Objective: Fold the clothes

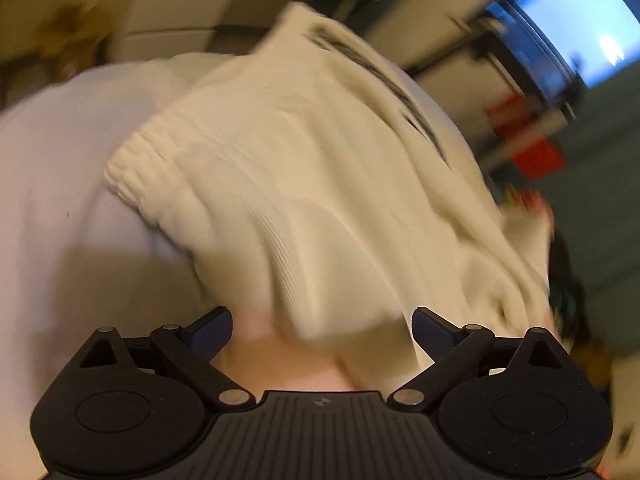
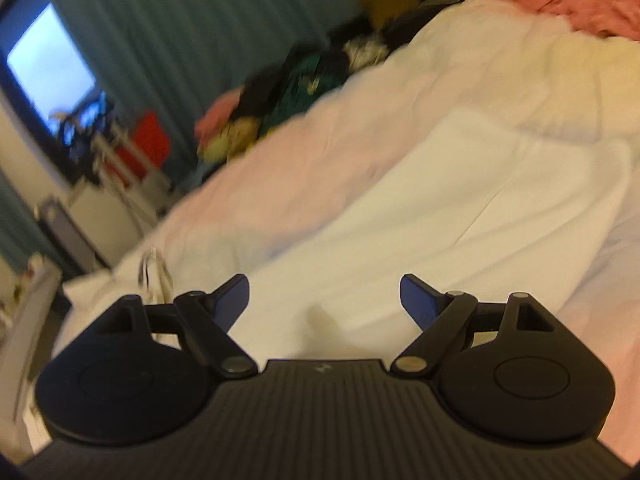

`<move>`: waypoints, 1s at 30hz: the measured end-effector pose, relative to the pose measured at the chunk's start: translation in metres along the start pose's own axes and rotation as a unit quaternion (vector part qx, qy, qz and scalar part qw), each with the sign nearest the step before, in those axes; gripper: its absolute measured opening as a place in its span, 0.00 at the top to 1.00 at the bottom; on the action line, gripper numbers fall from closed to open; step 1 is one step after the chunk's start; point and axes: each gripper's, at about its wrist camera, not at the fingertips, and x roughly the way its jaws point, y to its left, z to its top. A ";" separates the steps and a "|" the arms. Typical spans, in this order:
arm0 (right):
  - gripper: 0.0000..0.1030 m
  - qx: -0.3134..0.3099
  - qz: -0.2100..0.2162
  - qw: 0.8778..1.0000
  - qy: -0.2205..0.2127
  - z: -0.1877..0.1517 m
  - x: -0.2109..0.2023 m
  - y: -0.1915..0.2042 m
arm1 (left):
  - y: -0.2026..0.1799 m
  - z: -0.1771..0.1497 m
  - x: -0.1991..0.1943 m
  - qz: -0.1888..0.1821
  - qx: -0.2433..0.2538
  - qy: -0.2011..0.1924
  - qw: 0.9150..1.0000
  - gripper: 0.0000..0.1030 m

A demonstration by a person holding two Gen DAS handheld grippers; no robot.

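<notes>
A: Both grippers are spread wide; nothing is gripped. The cream knit sweater [image 1: 320, 184] is heaped on the bed [image 1: 48, 184] before the left gripper [image 1: 322, 326].

B: The ribbed hem should be pinched squarely, then laid flat near the right gripper [image 2: 324, 296].

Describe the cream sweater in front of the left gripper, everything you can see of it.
The cream sweater is a soft ribbed knit with a thick ribbed cuff or hem at its left and a dark, blurred print running along its upper right. It lies crumpled and bunched on the white bed cover. Its near edge reaches between the open jaws of the left gripper, which do not clamp it.
</notes>
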 end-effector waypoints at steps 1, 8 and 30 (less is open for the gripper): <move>0.18 -0.007 0.001 1.000 0.004 -0.003 0.004 0.003 | 0.006 0.005 0.004 -0.003 -0.024 -0.008 1.000 0.07; 0.19 0.009 -0.035 0.999 0.015 -0.003 0.033 -0.012 | 0.030 0.030 0.008 0.006 -0.133 -0.043 0.990 0.60; 0.19 -0.048 -0.015 0.999 0.010 -0.012 0.008 0.010 | -0.005 0.032 -0.060 0.149 0.205 -0.032 0.967 0.33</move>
